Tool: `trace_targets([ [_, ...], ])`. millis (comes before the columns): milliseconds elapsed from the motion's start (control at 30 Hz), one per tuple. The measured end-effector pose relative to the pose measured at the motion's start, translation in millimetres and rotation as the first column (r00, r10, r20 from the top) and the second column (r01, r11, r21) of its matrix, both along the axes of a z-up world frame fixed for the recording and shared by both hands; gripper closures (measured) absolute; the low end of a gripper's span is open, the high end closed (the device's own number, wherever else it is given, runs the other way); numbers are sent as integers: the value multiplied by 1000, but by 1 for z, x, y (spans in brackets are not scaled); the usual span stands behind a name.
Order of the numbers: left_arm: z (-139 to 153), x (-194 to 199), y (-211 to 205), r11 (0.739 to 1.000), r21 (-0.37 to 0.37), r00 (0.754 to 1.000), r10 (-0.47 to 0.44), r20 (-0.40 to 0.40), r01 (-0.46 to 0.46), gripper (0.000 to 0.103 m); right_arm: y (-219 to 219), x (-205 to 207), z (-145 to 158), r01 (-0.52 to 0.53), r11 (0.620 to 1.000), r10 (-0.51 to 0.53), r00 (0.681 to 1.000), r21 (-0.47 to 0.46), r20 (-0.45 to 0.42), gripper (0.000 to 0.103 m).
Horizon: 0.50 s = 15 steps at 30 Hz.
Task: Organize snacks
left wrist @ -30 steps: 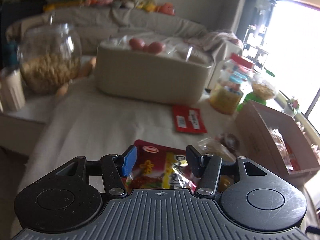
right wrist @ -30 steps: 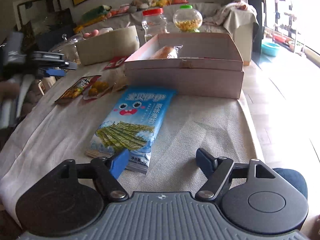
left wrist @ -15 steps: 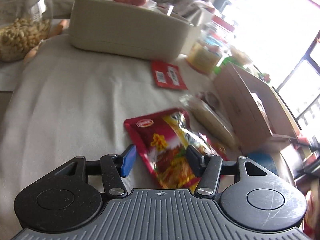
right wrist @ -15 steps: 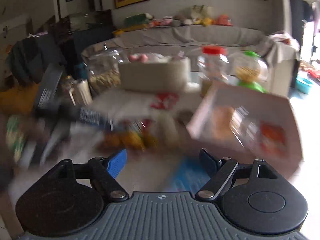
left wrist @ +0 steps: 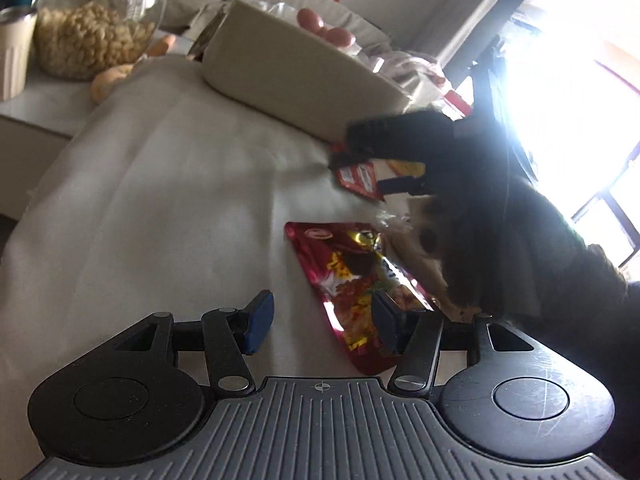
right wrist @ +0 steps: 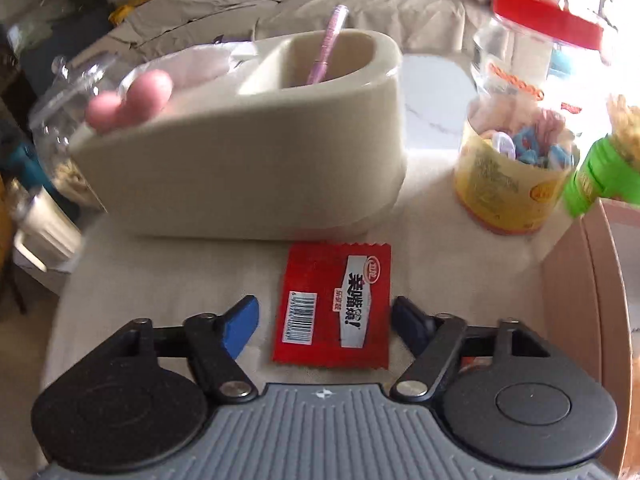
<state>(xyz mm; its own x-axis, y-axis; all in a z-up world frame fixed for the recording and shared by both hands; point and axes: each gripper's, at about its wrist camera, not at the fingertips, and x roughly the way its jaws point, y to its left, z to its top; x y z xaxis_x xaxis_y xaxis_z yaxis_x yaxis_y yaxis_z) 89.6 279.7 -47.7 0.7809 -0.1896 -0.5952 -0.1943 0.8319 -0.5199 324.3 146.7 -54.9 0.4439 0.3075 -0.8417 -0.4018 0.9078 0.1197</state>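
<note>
My right gripper (right wrist: 324, 322) is open, its fingers either side of a small red snack packet (right wrist: 334, 306) lying flat on the cloth in front of the beige organizer (right wrist: 248, 176). In the left wrist view the same red packet (left wrist: 360, 178) lies under the right gripper (left wrist: 384, 160), which reaches in from the right. My left gripper (left wrist: 322, 320) is open and empty just above the cloth. A red and yellow snack bag (left wrist: 356, 280) lies flat by its right finger.
A glass jar of nuts (left wrist: 92, 28) stands at the left. A candy jar with a red lid (right wrist: 520, 120) and a green-based jar (right wrist: 608, 172) stand right of the organizer. The cardboard box's edge (right wrist: 588, 300) is at the far right.
My right gripper has swung from the blue seaweed pack across the table to straddle the small red packet. My left gripper has shifted left, so the red and yellow bag now lies by its right finger.
</note>
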Motion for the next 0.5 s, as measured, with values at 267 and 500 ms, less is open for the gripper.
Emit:
trace_targets([
  [267,-3,-2,3,999,-10,999,45,10,-44,48,-47,-75,14,-190,982,190,982,18,12,46],
  [500,-5,-1,-10,999,-32,1000,25,3,-24,48,-96,-134,24,-247,956,260,963,156,-67,46],
])
